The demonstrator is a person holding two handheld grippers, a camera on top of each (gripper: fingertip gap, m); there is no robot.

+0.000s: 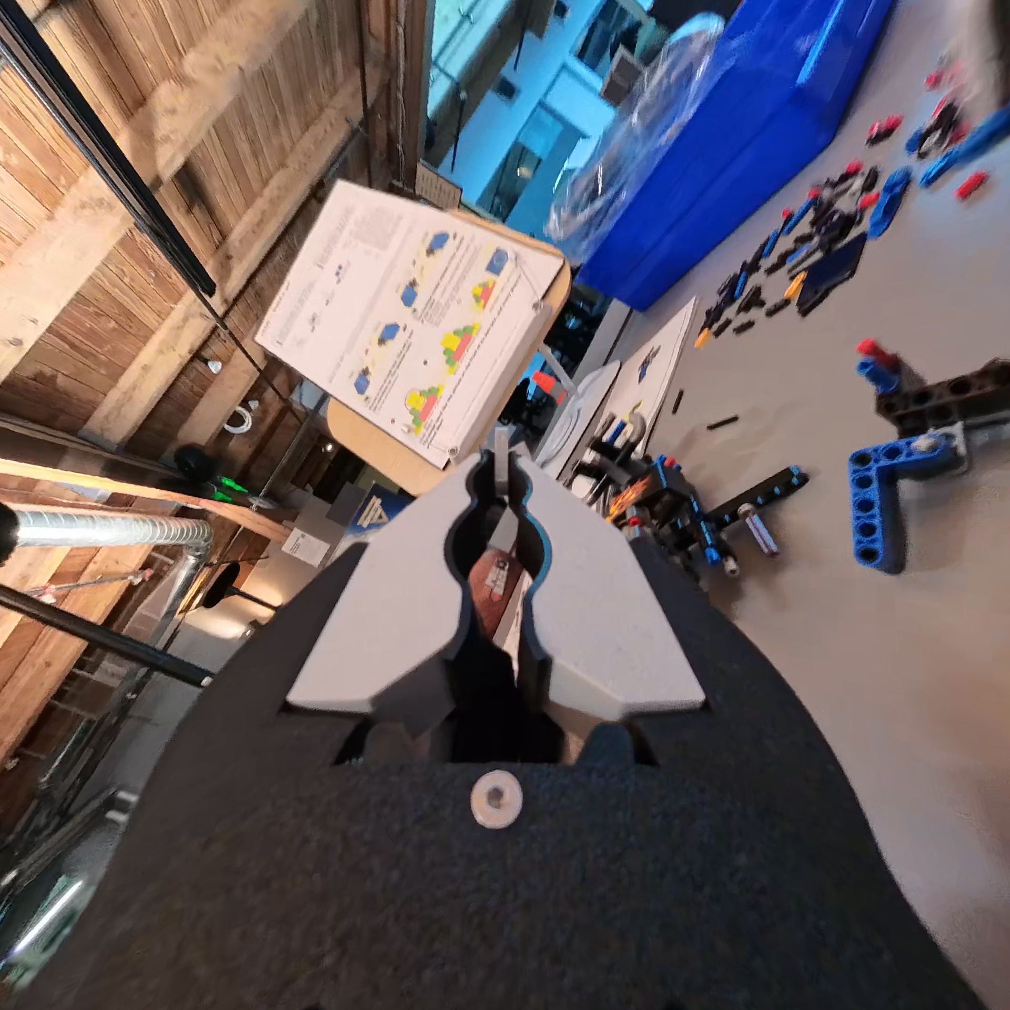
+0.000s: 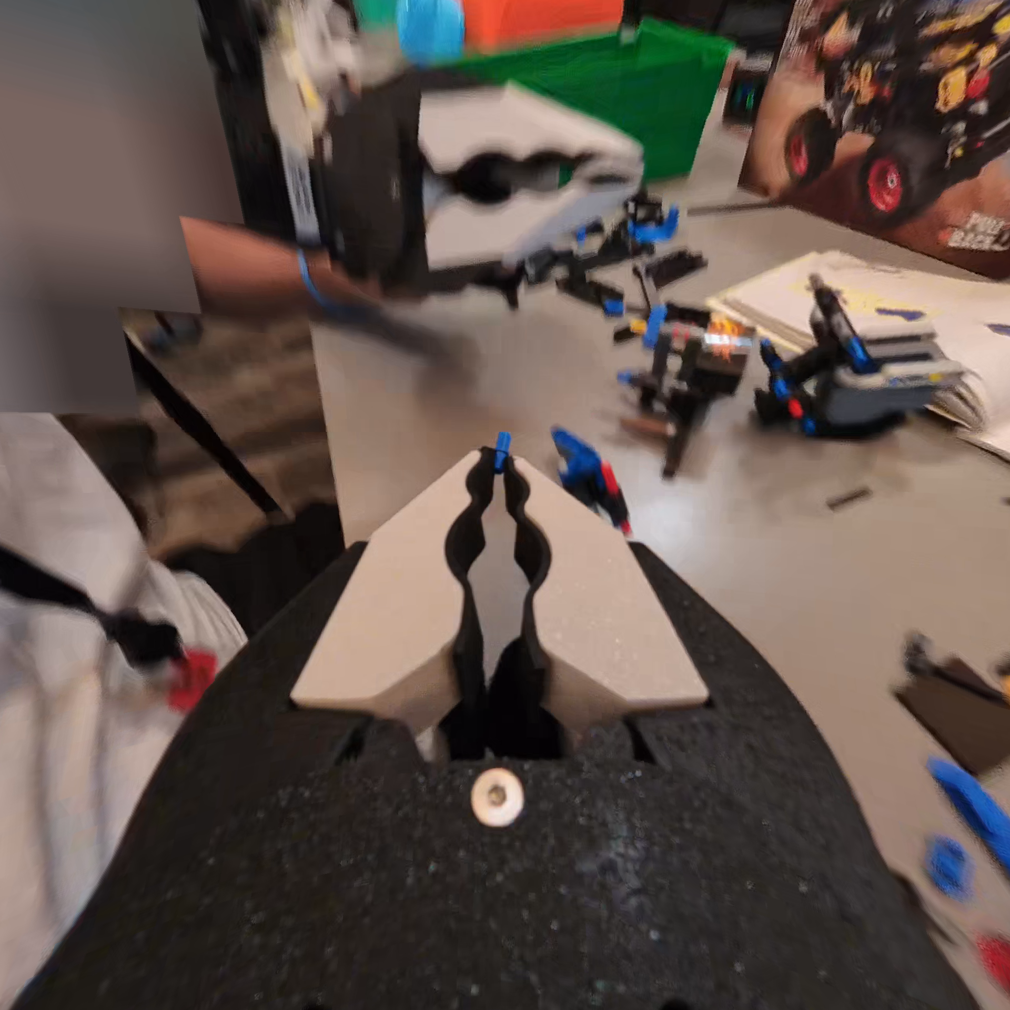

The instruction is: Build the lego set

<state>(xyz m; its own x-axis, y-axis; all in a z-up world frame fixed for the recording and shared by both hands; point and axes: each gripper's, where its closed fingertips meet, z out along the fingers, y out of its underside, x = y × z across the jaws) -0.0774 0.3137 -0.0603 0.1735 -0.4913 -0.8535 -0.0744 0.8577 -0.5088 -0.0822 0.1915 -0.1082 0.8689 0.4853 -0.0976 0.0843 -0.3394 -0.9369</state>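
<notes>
In the left wrist view my left gripper (image 1: 500, 458) is shut on a slim grey Lego piece (image 1: 503, 524) and holds it up off the table, turned on its side. In the right wrist view it shows blurred at the back (image 2: 524, 175), with a person's arm behind it. My right gripper (image 2: 500, 456) is shut on a small blue pin (image 2: 501, 449) that sticks out past its tips, above the grey table (image 2: 738, 574). A black partial build with a flame sticker (image 2: 694, 366) (image 1: 656, 508) and a grey-and-black chassis part (image 2: 852, 377) stand on the table.
A blue L-shaped beam (image 1: 885, 503) and a pile of loose blue, black and red parts (image 1: 809, 246) lie on the table. A blue bin (image 1: 738, 153), a green bin (image 2: 628, 93), the set's box (image 2: 902, 120), booklets (image 2: 809, 295) and an instruction sheet on a stand (image 1: 415, 322) surround them. Some 15 centimeters of space lies between my two pairs of fingers.
</notes>
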